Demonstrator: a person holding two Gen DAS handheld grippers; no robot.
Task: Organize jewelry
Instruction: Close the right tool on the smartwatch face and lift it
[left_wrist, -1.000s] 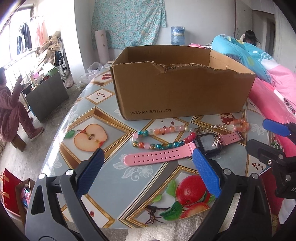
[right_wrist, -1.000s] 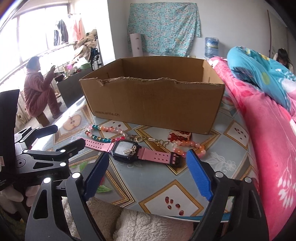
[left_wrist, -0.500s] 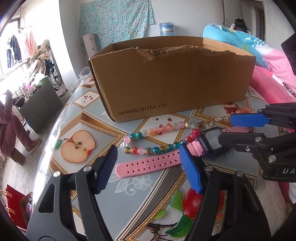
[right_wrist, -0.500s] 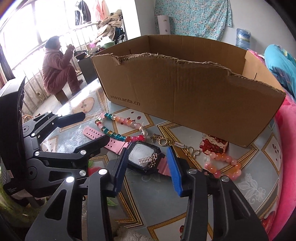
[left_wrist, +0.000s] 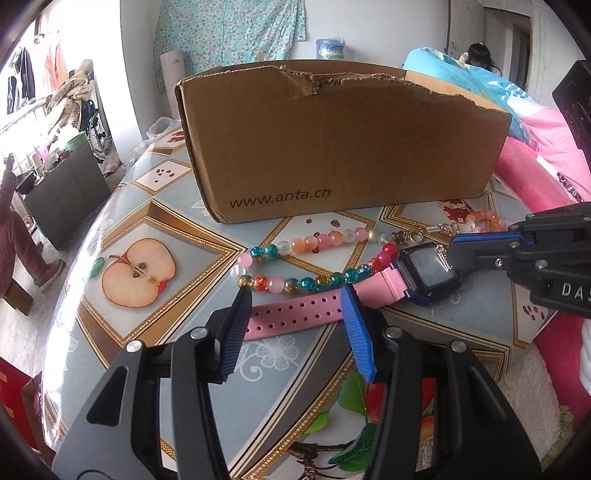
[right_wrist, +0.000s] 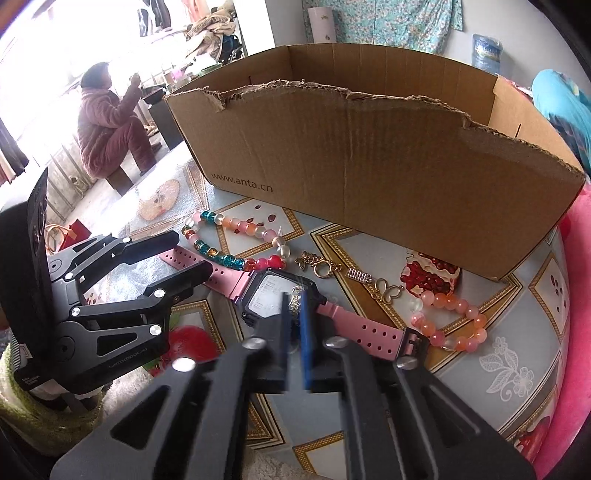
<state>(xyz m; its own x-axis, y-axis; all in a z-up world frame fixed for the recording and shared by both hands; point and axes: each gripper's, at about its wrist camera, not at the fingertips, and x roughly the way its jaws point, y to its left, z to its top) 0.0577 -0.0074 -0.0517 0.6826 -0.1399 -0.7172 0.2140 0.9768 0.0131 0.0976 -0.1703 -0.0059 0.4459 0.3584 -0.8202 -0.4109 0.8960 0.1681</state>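
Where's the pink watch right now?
The pink watch lies on the table before the cardboard box, beside the bead strand.

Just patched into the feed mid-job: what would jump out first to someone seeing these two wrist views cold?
The big torn-edged cardboard box fills the back of the fruit-print table. In front of it lies a pink watch tangled among a colourful bead chain. The right gripper has just closed over the watch face with a small silver chain piece between its pads, while the left gripper has been closing astride the pink strap.
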